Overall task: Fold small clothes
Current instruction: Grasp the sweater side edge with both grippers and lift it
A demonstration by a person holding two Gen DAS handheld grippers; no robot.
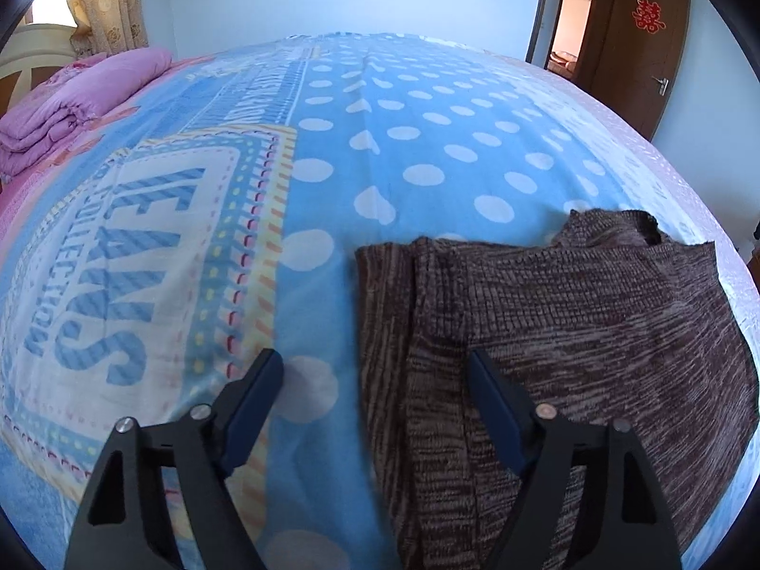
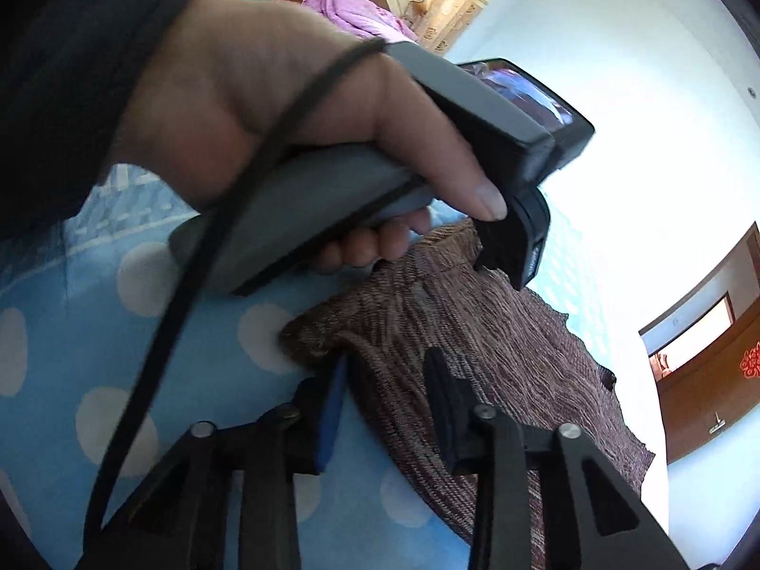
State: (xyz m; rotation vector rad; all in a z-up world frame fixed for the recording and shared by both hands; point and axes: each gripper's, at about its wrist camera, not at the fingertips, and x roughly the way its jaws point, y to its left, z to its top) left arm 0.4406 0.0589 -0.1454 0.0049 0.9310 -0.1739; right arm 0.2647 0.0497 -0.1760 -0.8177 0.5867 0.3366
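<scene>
The brown knit garment (image 1: 560,323) lies flat on the bed (image 1: 380,152), both the left gripper (image 1: 375,370) and right gripper (image 2: 384,370) spread wide astride its edge, seemingly readying a fold.

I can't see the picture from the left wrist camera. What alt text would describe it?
A brown knitted garment lies partly folded on a bed covered by a blue polka-dot blanket. The left gripper hangs over the garment's left edge with its jaws open, holding nothing. A folded pink quilt sits far left and a brown door stands open behind.
</scene>
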